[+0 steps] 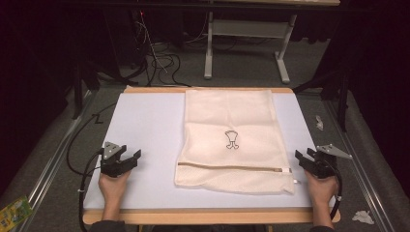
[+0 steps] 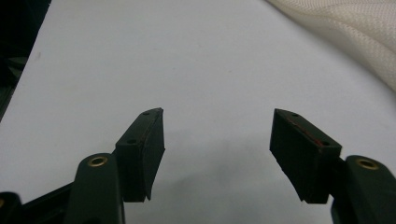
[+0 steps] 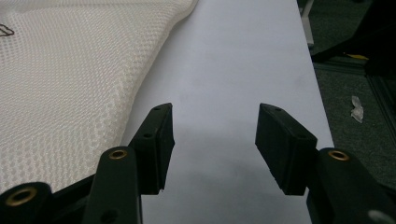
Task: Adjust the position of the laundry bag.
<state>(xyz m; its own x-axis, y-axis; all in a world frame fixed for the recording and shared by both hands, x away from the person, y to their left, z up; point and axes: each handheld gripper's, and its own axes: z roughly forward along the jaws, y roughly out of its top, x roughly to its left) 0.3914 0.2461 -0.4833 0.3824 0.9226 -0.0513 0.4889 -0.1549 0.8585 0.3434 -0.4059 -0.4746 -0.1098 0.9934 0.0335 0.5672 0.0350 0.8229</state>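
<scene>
A cream mesh laundry bag [image 1: 231, 137] lies flat in the middle of the white table top [image 1: 145, 125], with a zipper [image 1: 232, 167] across its near end and a small black emblem [image 1: 231, 139] at its centre. My left gripper [image 1: 129, 157] rests open on the table to the left of the bag, nothing between its jaws; its own view shows my left gripper [image 2: 218, 116] over bare table, the bag's edge [image 2: 355, 32] at the upper right. My right gripper [image 1: 303, 156] stands open just right of the bag; in its own view my right gripper [image 3: 215, 109] is empty, with the mesh bag [image 3: 70, 84] to its left.
The table has a wooden rim [image 1: 208, 215] along the near side. Black cables [image 1: 159, 63] and a desk frame [image 1: 246, 43] stand on the grey floor beyond. Crumpled paper bits [image 1: 362, 216] lie on the floor at the right, and a green packet [image 1: 13, 212] at the lower left.
</scene>
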